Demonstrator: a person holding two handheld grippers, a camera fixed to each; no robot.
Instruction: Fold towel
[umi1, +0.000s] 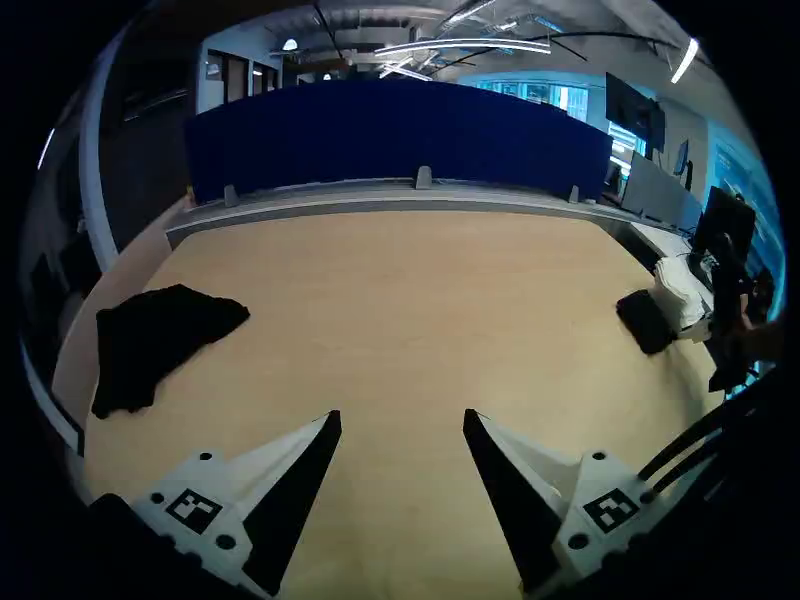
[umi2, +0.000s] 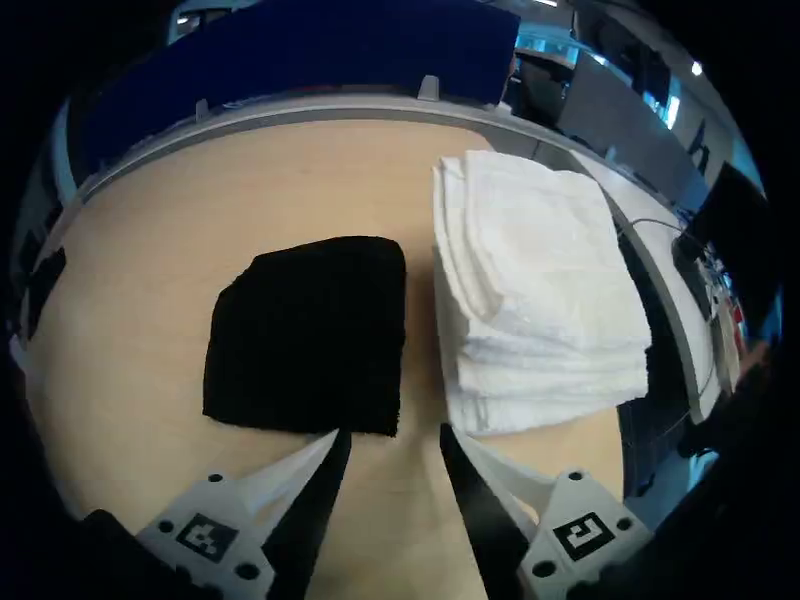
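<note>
Right tongs agape, black towel just ahead.

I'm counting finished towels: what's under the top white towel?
Under the top white towel, more folded white layers show at the front edge, on the table. Anything between them is covered.

On the desk, a folded towel lies just left of a stack of towels. A crumpled towel lies far left; a partition stands behind.
</note>
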